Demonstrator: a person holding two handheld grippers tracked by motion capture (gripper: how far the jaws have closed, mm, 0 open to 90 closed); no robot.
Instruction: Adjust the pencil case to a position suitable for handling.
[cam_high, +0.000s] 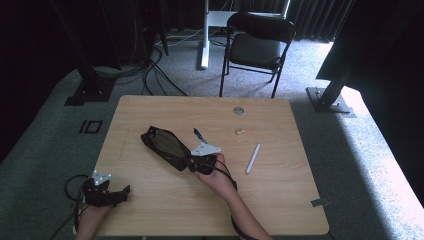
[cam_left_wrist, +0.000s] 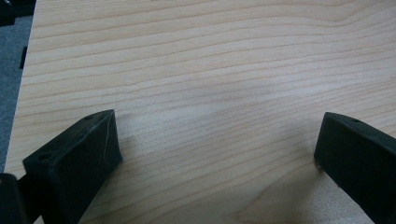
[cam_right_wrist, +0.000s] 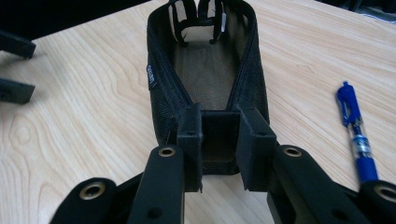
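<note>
Leftmost, left tool (cam_high: 121, 192) released, jaws wide over bare tabletop (cam_left_wrist: 210, 84) near its left edge. Midway, right tool (cam_right_wrist: 219, 140) clenched on near end of open mesh pouch (cam_right_wrist: 205, 70), lying mid-tabletop. Likely to slip or drag if tugged. Rightward, blue pen (cam_right_wrist: 355, 130) just beside; white stick (cam_high: 253, 158) beyond, then open room.
</note>
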